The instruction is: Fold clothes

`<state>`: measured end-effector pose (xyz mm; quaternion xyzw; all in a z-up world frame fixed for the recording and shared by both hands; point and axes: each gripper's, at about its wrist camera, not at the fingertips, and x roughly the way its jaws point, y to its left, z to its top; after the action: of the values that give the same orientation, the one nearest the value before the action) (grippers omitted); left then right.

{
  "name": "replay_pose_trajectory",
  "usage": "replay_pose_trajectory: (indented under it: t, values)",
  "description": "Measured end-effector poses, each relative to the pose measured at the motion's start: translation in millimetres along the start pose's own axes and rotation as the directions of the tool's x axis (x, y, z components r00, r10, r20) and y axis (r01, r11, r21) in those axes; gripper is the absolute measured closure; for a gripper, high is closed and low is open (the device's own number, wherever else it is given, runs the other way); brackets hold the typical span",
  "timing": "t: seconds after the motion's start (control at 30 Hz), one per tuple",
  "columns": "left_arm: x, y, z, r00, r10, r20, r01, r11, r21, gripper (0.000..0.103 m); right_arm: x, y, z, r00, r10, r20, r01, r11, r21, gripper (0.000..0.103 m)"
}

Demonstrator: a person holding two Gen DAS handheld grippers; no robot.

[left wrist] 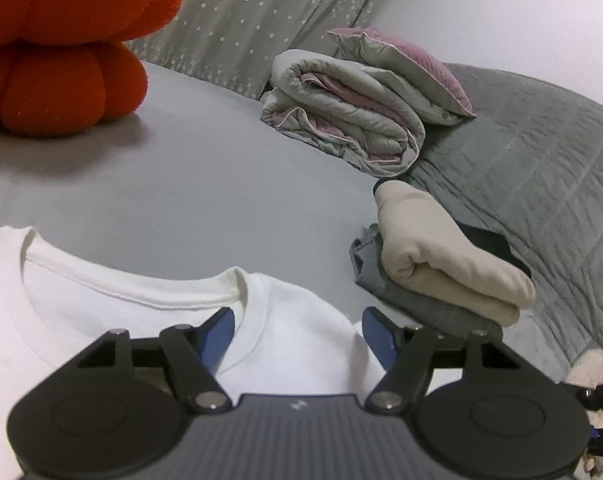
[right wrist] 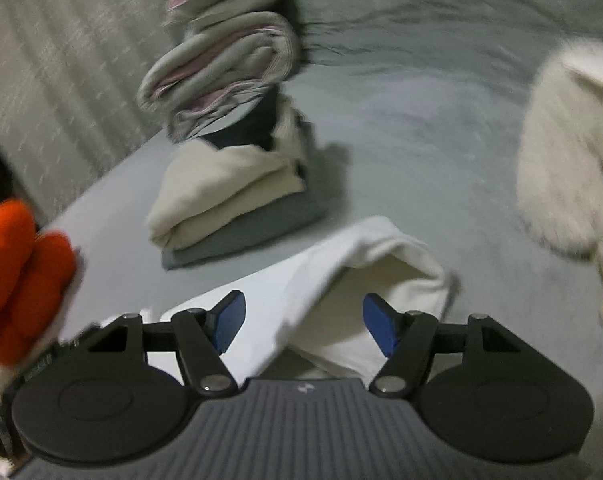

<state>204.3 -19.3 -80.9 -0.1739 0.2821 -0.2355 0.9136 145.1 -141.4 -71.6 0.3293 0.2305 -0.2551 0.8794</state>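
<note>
On the grey bed sheet [left wrist: 189,184], a white T-shirt [left wrist: 101,312] spread flat, collar up. Over its shoulder, left gripper [left wrist: 298,336], jaws apart, gripping nothing. Above a folded-over edge of the shirt [right wrist: 341,280], right gripper [right wrist: 304,326], likewise parted and empty. Nearby, a beige garment [left wrist: 441,256] folded on a grey one [left wrist: 421,304]; beyond, a rolled quilt [left wrist: 341,120] and an orange cushion [left wrist: 61,52].
</note>
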Motion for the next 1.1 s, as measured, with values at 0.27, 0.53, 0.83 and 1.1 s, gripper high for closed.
replay_pose_trajectory:
  t: [0.27, 0.53, 0.83, 1.1]
  values:
    - [1, 2, -2, 1.0, 0.002, -0.011, -0.002, 1.0, -0.009, 0.032, 34, -40, 9, 0.995, 0.079, 0.066, -0.095, 0.955, 0.281, 0.034]
    - [2, 2, -2, 1.0, 0.003, -0.015, -0.004, 1.0, -0.011, 0.032, 47, -46, 24, 0.988, 0.029, 0.152, -0.075, 0.95, 0.304, 0.041]
    - [3, 3, -3, 1.0, 0.002, -0.02, -0.002, 1.0, -0.013, 0.032, 30, -16, 56, 0.96, 0.037, 0.279, -0.048, 0.998, 0.035, 0.075]
    - [3, 3, -3, 1.0, 0.003, -0.02, -0.003, 1.0, -0.018, 0.032, 7, -13, 63, 0.901, 0.026, 0.434, 0.014, 0.996, -0.088, 0.075]
